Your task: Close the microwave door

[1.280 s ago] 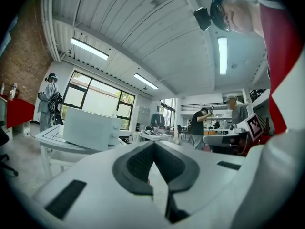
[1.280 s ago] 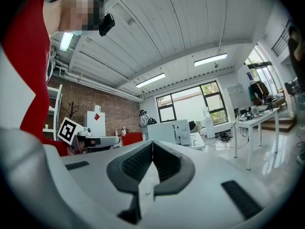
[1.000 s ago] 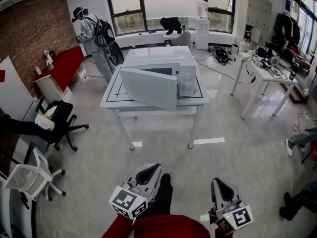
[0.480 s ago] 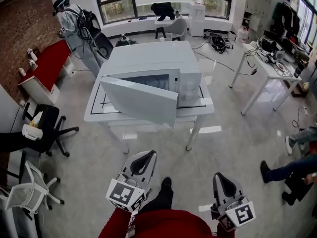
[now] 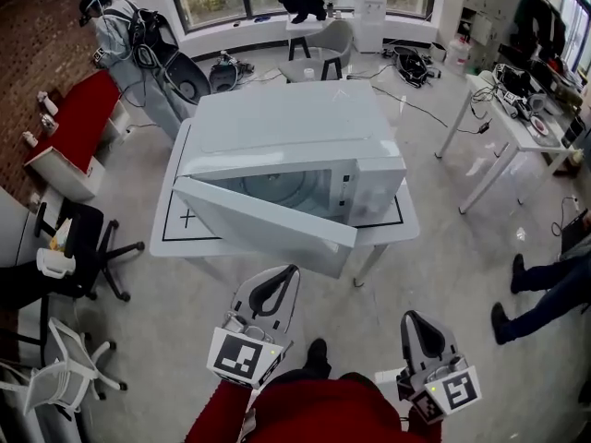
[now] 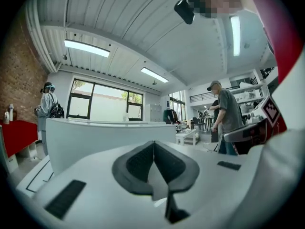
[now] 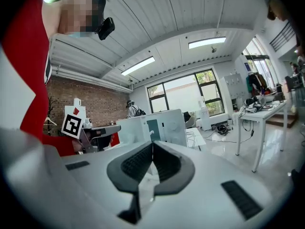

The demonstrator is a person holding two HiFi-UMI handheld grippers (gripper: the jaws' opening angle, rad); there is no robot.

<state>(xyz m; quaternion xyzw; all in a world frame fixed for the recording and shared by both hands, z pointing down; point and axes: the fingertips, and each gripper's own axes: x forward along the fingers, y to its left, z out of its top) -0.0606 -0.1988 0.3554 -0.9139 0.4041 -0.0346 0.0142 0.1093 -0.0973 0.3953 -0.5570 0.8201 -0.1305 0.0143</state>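
Observation:
A white microwave (image 5: 286,132) stands on a white table (image 5: 166,233) ahead of me. Its door (image 5: 268,229) hangs wide open, swung out toward me on its left hinge. In the head view my left gripper (image 5: 277,280) is held just short of the door's front edge, jaws shut and empty. My right gripper (image 5: 416,326) hangs lower right, away from the microwave, also shut and empty. The left gripper view has the door (image 6: 105,140) as a broad white slab beyond the shut left gripper (image 6: 153,144). In the right gripper view the microwave (image 7: 162,125) sits beyond the shut right gripper (image 7: 152,144).
Office chairs (image 5: 65,377) stand at the left. A white desk (image 5: 503,118) with clutter is at the right, with a person's legs (image 5: 545,289) near it. A person in protective clothing (image 5: 115,35) stands at the back left by a red bench (image 5: 74,132).
The microwave and its open door have grown much larger and nearer in the head view as I walked up. Both grippers stay shut and low in the frame.

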